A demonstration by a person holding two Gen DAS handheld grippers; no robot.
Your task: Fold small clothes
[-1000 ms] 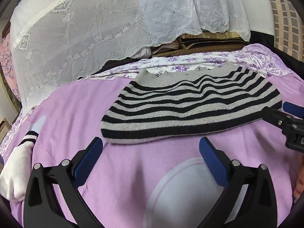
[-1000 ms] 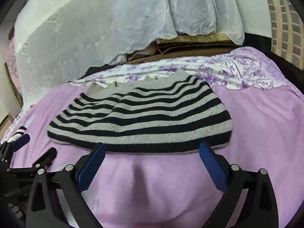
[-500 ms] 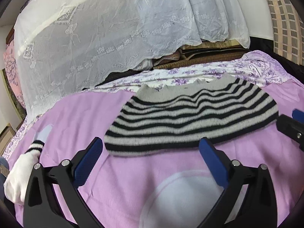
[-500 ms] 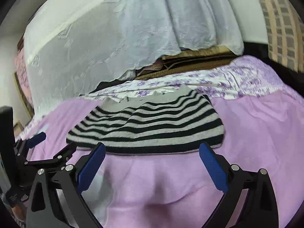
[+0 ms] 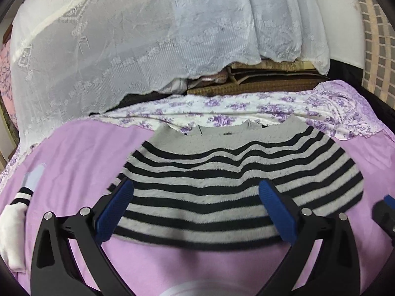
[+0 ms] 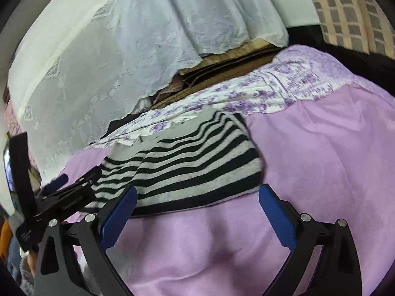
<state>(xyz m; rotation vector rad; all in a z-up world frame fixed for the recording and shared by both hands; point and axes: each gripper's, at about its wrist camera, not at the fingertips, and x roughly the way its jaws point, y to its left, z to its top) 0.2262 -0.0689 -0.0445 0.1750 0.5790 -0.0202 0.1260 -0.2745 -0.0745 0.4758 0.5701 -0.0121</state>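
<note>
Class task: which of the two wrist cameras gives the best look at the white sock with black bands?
The left wrist view. The sock lies at the left edge on the purple blanket, its black bands visible. In the right wrist view, no sock shows; the left gripper fills that side.

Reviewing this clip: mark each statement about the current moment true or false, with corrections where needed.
1. The striped sweater lies on a purple blanket. True.
2. The left gripper is shut on the sweater. False: its jaws stand wide open, over the sweater's near part.
3. A white sock lies at the far left of the left wrist view. True.
4. The right gripper holds a sock. False: it is open and holds nothing.
5. The sweater has red and yellow stripes. False: grey and black.
</note>
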